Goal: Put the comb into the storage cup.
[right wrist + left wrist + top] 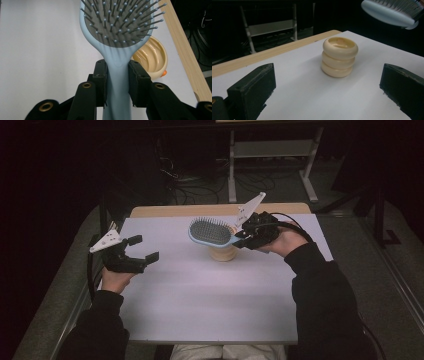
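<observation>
The pale blue plastic paddle hairbrush with grey bristle pad (210, 232) is off the worktop, carried above the cream ribbed, stacked-ring cup (223, 252), which stands towards the far edge of the white worktop (200, 295). My right gripper (243, 236) is clamped on the brush handle just below the head, jaws either side of the neck. I judge this grip near the head was chosen so the brush stays level and easy to steer (less lever arm than at the handle's end). Bristles face up towards the high camera.

My left gripper (144, 247) hangs released at the left of the worktop, jaws spread wide, holding nothing, well apart from the cup. I read it as standing by, perhaps to steady the cup.

View notes: the right gripper view gives the grasp itself and a glossy cup interior with a small orange bit at its rim, which the high view cannot resolve. The left gripper view gives the cup's side profile of three rings and the brush's smooth underside overhead.
</observation>
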{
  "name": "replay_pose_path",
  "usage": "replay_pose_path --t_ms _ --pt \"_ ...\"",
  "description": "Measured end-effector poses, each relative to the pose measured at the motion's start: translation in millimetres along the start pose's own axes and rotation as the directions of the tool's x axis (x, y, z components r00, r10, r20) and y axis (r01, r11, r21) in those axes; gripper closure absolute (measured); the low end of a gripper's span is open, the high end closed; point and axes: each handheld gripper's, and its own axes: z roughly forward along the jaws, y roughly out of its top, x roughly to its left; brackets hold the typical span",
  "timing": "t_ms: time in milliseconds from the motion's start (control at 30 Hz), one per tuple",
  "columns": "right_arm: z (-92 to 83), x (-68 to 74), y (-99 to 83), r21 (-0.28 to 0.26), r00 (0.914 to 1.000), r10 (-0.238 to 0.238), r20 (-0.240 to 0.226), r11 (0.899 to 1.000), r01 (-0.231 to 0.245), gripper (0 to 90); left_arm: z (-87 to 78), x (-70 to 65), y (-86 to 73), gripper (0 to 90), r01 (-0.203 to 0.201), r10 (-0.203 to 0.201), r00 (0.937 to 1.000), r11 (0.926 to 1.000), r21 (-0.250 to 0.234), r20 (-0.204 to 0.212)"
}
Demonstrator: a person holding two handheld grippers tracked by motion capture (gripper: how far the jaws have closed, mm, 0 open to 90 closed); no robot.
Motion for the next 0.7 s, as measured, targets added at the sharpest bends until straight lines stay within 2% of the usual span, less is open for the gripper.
replay_pose_path --t_ms 300,500,600,700 --pt "-1.6 -3.7 3.9 -0.032 0.9999 0.013 0.009 0.999 -0.012 68.9 12.8 -8.5 23.9 0.0 -0.032 0.031 0.9987 0.9993 0.019 0.041" --pt "-3.2 -5.7 7.9 -0.048 0.9994 0.019 0.028 0.999 -0.017 68.9 19.8 -12.8 35.9 0.0 -0.032 0.031 0.9976 0.9993 0.02 0.062" --pt "-2.9 -6.5 11.4 -0.048 0.9994 0.01 0.032 0.999 -0.008 68.9 23.6 -14.2 42.7 0.1 -0.019 0.017 0.9952 0.9997 0.016 0.097" --pt "-0.1 -7.0 15.5 -0.044 0.9987 0.007 0.05 0.999 -0.005 68.9 27.4 -15.2 48.3 0.0 -0.01 0.009 0.9943 0.9999 0.008 0.106"
